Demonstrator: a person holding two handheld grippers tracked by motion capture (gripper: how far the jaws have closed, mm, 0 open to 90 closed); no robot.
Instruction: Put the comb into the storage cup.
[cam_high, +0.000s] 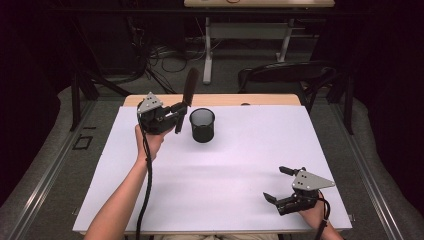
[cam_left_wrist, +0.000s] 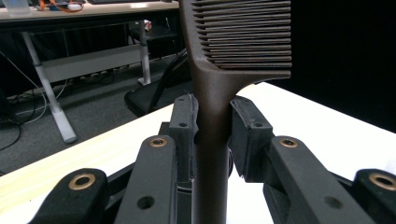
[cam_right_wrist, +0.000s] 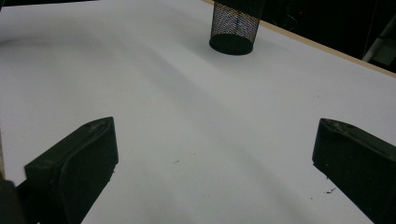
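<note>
My left gripper (cam_high: 179, 114) is raised over the far left of the white table (cam_high: 215, 165), just left of a black mesh cup (cam_high: 202, 125). It is shut on the handle of a dark brown comb (cam_high: 190, 86), which stands upright with its toothed head above the jaws. In the left gripper view the comb (cam_left_wrist: 210, 140) is pinched between both pads (cam_left_wrist: 184, 126), teeth pointing right. My right gripper (cam_high: 279, 184) rests near the table's front right, open, with bare table between its fingers (cam_right_wrist: 70, 168). The mesh cup (cam_right_wrist: 233, 28) stands far ahead of it.
A dark chair (cam_high: 290, 75) stands behind the table's far edge. Desk legs (cam_high: 207, 50) and cables lie on the floor beyond. The wooden table edge (cam_high: 215, 99) shows past the white sheet.
</note>
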